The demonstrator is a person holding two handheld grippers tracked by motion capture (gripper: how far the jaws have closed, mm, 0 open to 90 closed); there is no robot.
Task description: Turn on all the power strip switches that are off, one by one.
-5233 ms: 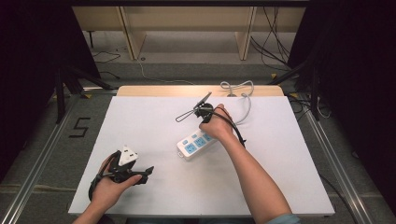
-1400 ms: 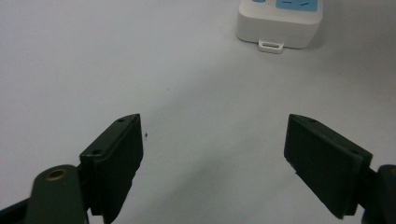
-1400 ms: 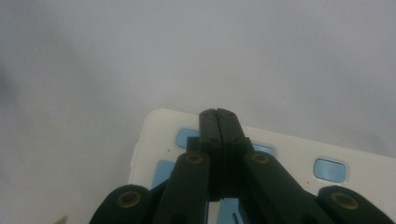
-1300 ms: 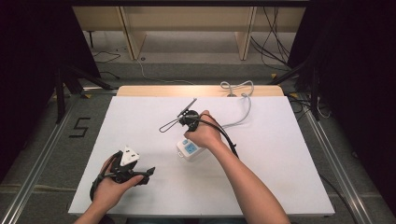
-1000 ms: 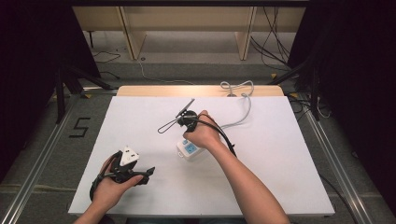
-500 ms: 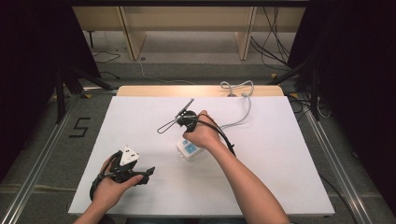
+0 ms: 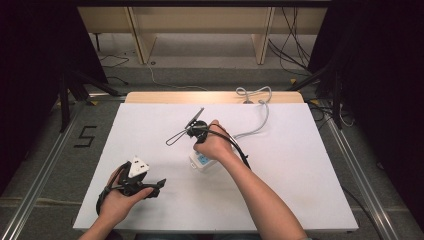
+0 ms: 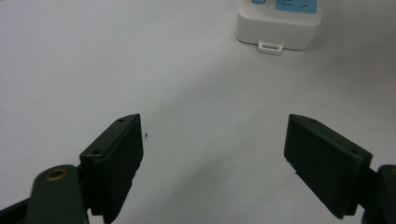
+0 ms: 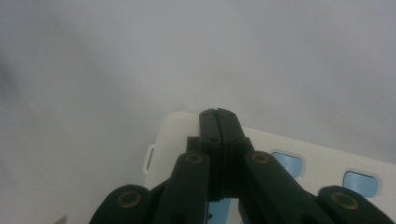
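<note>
A white power strip (image 7: pixel 202 162) with blue sockets lies mid-table, partly under the person's right hand. In the right gripper view my right gripper (image 9: pixel 218 114) is shut with nothing between its jaws, its tip pointing down over the end of the power strip (image 9: pixel 327 172); I cannot tell whether it touches. My left gripper (image 7: pixel 159 184) rests at the table's front left, pointing right. In the left gripper view the left gripper (image 8: pixel 215 154) is wide open and empty, with the power strip (image 8: pixel 279 18) farther ahead.
The strip's grey cable (image 7: pixel 255 125) runs to the table's back edge and loops there. The white table (image 7: pixel 310 170) has bare room on the right and front. Metal rails and dark stands flank the table on the floor.
Since the oldest frame the right hand has shifted left and now covers most of the strip. Over the last second nothing has visibly moved.
</note>
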